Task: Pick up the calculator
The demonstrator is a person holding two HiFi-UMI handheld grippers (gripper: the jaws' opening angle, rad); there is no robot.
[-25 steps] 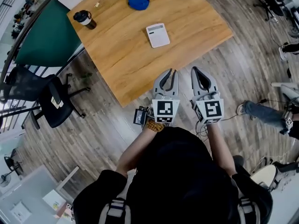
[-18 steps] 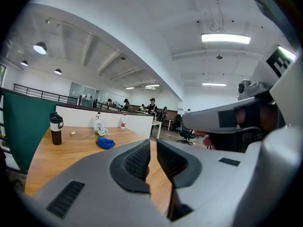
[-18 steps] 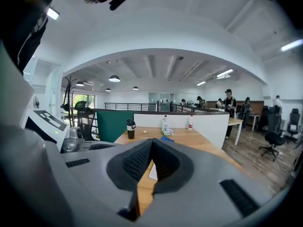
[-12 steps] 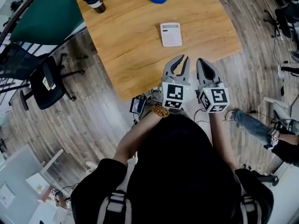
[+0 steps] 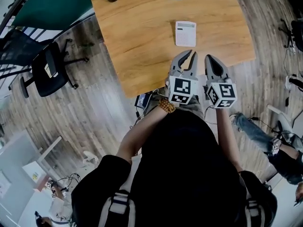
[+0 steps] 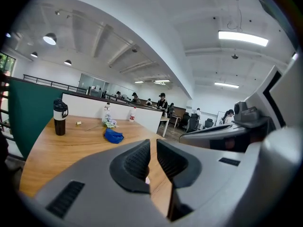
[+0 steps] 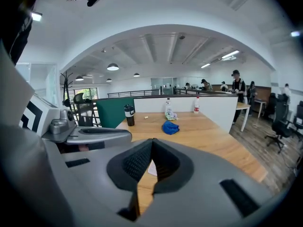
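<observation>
Nothing is lifted yet. The calculator [image 5: 185, 33] lies flat on the desk [image 5: 137, 41], untouched, just ahead of both tongs. The left tongs [image 5: 188, 55] and right tongs [image 5: 210, 58] are clenched and empty, over the desk's near edge. In both gripper views, the jaws hide nearly all of the calculator.

No text, brand or number can be read anywhere. The left gripper [image 5: 191, 55] and right gripper [image 5: 211, 58] bear only black-and-white square markers. The calculator [image 5: 185, 33] keys are too small to make out, and the pale tag on the office chair [image 5: 57, 77] is illegible.
</observation>
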